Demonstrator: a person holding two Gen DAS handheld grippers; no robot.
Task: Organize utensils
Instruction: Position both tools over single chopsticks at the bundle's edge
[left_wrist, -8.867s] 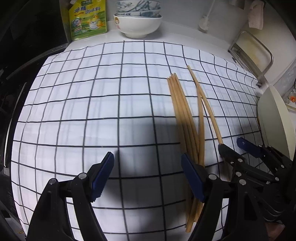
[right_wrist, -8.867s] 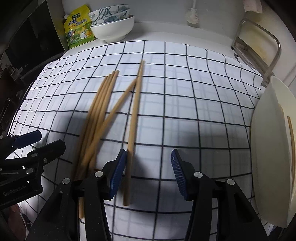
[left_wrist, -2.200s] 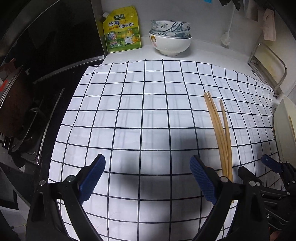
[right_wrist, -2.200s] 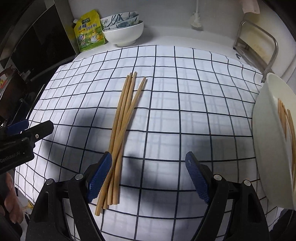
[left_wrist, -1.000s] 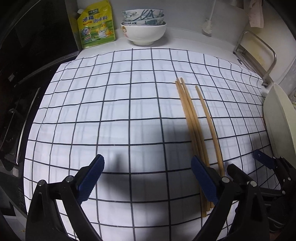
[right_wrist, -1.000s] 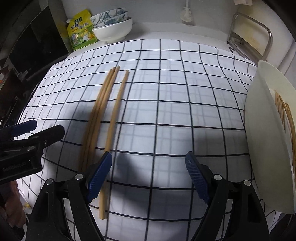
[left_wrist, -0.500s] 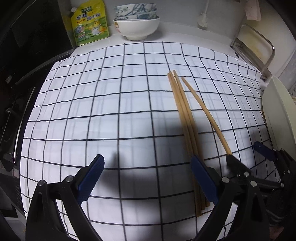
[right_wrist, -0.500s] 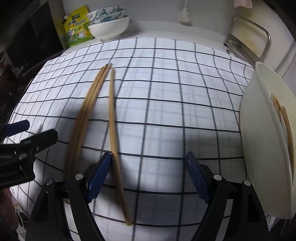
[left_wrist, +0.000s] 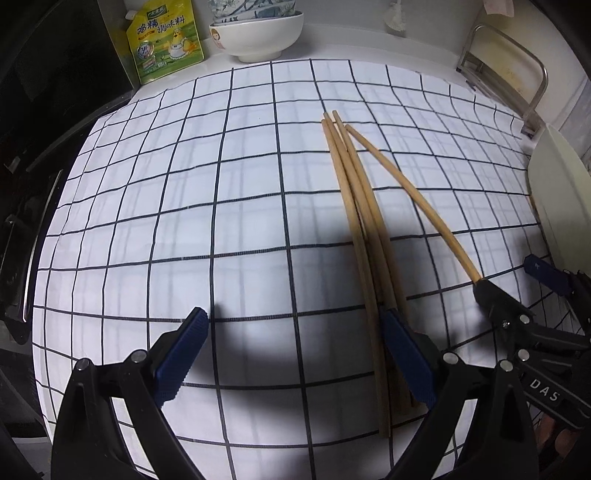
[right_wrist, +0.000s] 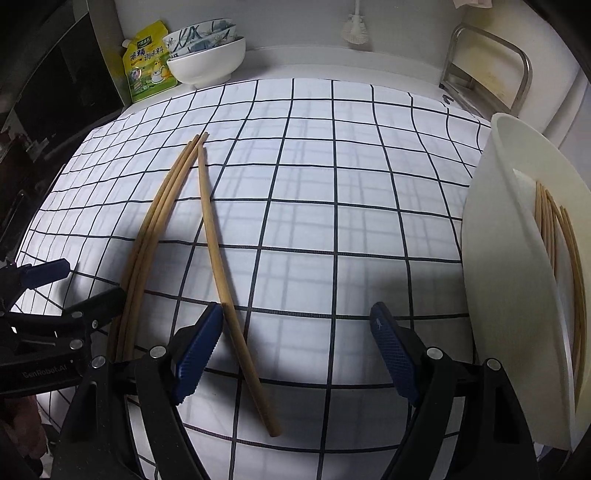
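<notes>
Three wooden chopsticks (left_wrist: 356, 221) (right_wrist: 155, 229) lie bundled on the checked cloth (left_wrist: 221, 184). A fourth chopstick (right_wrist: 218, 258) (left_wrist: 413, 195) lies angled away from them. Its near part runs along the inner side of the left finger of my right gripper (right_wrist: 297, 350), which is open. In the left wrist view that chopstick ends at the tip of the right gripper (left_wrist: 508, 275). My left gripper (left_wrist: 295, 354) is open over the cloth, its right finger above the bundle's near ends. It also shows as the left gripper (right_wrist: 79, 284) at the left edge of the right wrist view.
A white tray (right_wrist: 498, 258) (left_wrist: 554, 192) at the cloth's right edge holds several chopsticks (right_wrist: 565, 258). Stacked bowls (left_wrist: 255, 33) and a yellow seasoning pouch (left_wrist: 166, 40) stand at the back. A metal rack (left_wrist: 506, 66) sits back right, a dark stove (left_wrist: 37, 147) left.
The single chopstick has swung away from the bundle, its near end moving right between the right gripper's fingers. Both grippers have come lower and closer to the cloth.
</notes>
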